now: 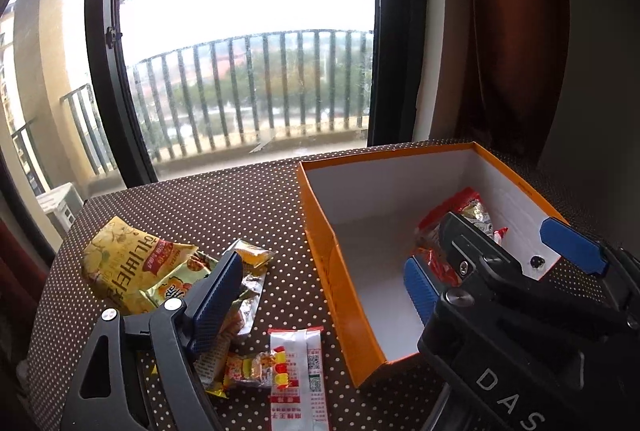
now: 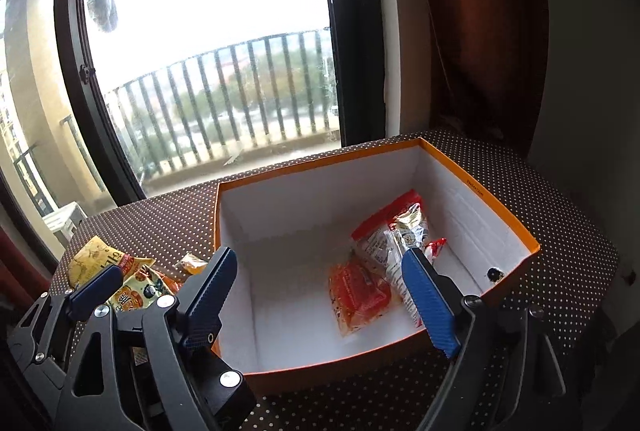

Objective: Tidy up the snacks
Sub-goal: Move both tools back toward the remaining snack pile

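Brown cloth with white polka dots covers the table (image 2: 560,231), which stands against a tall black-framed window (image 2: 208,31) with balcony railings beyond. Dark reddish curtain (image 2: 480,31) hangs at far right.

Orange cardboard box with white inside (image 2: 472,187), open-topped, sits right of centre on the cloth. Inside, toward its right half: a red-and-white printed snack bag (image 2: 384,231) leaning along the right wall, a silvery small packet (image 2: 412,227) on it, an orange-red flat packet (image 2: 360,295) on the floor nearer the front. Left half of the box floor bare.

Loose pile on the cloth, left of the box: large yellow foil bag with Korean lettering (image 1: 124,259), smaller yellow-orange packets (image 1: 252,255) beside it, a white sachet with red print (image 1: 296,371) nearest, lying alone just left of the box's near corner.

Right gripper (image 2: 320,295), black with blue ribbed pads, hovers over the box's near edge; fingers spread wide, nothing between them, no pad pressing on any packet.

Left gripper (image 1: 320,299) over the snack pile and the box's left wall; jaws likewise wide apart, empty. Its left pad (image 1: 216,299) sits in front of the pile; contact cannot be told.
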